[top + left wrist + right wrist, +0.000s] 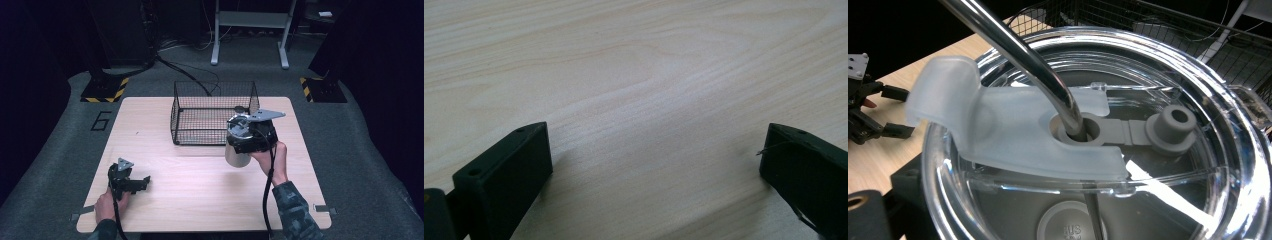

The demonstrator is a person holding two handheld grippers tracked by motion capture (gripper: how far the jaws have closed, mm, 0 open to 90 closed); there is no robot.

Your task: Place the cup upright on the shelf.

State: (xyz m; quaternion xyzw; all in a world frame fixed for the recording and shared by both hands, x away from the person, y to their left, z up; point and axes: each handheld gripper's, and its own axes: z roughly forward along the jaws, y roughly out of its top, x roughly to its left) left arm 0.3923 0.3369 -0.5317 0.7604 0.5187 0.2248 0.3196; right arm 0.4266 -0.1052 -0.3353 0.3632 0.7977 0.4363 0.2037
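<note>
High view first: my right gripper (248,134) holds a steel tumbler (236,155) upright, just in front of the wire basket (215,112), near its right front corner. The tumbler's long axis stands vertical, and the basket opening lies straight beyond it, so I judge the coming move to be a lift up and forward over the rim. My left gripper (131,182) rests well off toward the table's (200,195) near left edge, much farther from the basket.

Left gripper view: my jaws stand wide apart over bare wood (649,75), holding nothing.

Right gripper view: I look down on the tumbler's clear lid (1198,90) and metal straw (1018,47), basket mesh just behind. One jaw presses against the tumbler's side.
</note>
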